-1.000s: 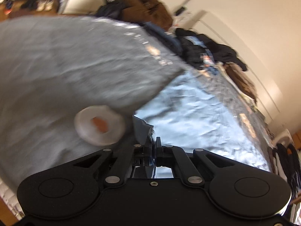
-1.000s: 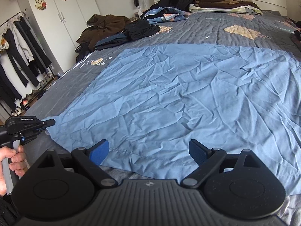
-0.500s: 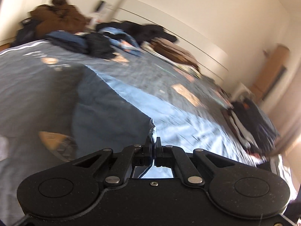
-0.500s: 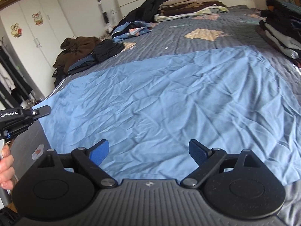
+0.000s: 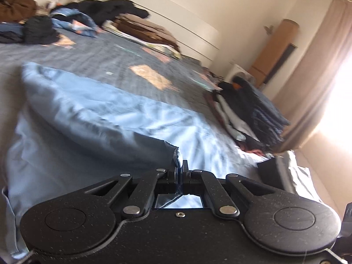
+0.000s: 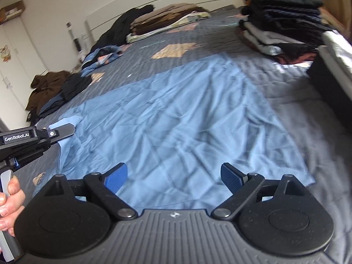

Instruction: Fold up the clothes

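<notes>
Left tool (image 5: 179, 171) clamped tight on a corner of the blue sheet (image 5: 105, 118), jaws closed with cloth pinched between them. In the left wrist view the held corner is lifted, and a fold of sheet runs from the tool toward 10 o'clock, draped over the rest of the sheet lying flat on the bed (image 5: 92, 52). View is blurred, tilted.

Right tool (image 6: 173, 176) wide open, nothing between its blue pads (image 6: 115, 177); it hovers over the near edge of the sheet (image 6: 176, 114). In the right wrist view the sheet is spread across the grey quilted bed (image 6: 297, 110), wrinkled, mostly flat, its far edge running toward 1 o'clock. The left tool (image 6: 63, 131) shows at 9 o'clock, holding the sheet's left corner raised off the bed; a hand (image 6: 10, 200) grips its handle at 8 o'clock.

Stack of folded dark clothes (image 6: 281, 19) at 1 o'clock on the bed, just beyond the sheet's far right corner; same stack (image 5: 248, 110) at 3 o'clock in the left view. Folded brown and light clothes (image 6: 167, 22) at 12 o'clock by the headboard (image 6: 154, 2). Loose pile of blue and dark clothes (image 6: 101, 57) at 10–11 o'clock, brown garment (image 6: 44, 88) further left. Dark box-like object (image 6: 327, 83) at 3 o'clock, unclear what. Curtain (image 5: 319, 70), bright window at 3 o'clock in the left view.
</notes>
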The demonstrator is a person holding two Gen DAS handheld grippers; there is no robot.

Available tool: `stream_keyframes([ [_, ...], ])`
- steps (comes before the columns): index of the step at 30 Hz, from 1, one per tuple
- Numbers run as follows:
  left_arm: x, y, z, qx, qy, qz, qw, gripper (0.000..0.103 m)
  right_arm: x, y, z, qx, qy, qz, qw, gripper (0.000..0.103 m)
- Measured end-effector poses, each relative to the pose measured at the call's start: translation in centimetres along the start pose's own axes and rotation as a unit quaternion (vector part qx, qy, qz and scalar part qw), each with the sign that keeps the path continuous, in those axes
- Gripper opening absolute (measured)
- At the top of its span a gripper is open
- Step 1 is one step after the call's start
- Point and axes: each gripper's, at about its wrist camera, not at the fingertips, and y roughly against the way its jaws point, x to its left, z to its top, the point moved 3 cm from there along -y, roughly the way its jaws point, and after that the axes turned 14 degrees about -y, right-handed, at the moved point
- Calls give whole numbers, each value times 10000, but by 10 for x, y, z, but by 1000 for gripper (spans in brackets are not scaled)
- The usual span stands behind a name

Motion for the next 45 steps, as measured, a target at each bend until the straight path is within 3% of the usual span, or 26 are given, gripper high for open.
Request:
stream_keyframes([
  [12,-121,-88,-17,375,-410,-1109,9923,1,-138,50,35,-684,-1264,-755,9867,91],
  [19,-182,-114,-45,676,-769,-1637,9812,1,-184,69,36,-828,-1476,-958,9809,91],
  [23,-205,-133,-69,998,-1008,-1665,9758,1,-202,72,33,-811,-1576,-1055,9785,91],
  [27,-214,-154,-93,1387,-1296,-1532,9698,1,-210,74,32,-805,-1628,-1081,9774,91],
  [32,-216,-158,-113,1798,-1921,-1305,9559,2,-205,71,33,-791,-1587,-1016,9789,91],
  [35,-212,-130,-109,1650,-2377,-1260,9489,17,-194,67,35,-732,-1482,-891,9822,91],
  [37,-204,-107,-102,1510,-2652,-1160,9452,36,-186,63,36,-677,-1386,-786,9849,91],
  [41,-169,-54,-79,1138,-3076,-710,9420,39,-169,56,39,-568,-1192,-576,9896,91],
  [45,-116,-10,-63,994,-3565,111,9289,39,-151,49,41,-459,-997,-366,9933,91],
])
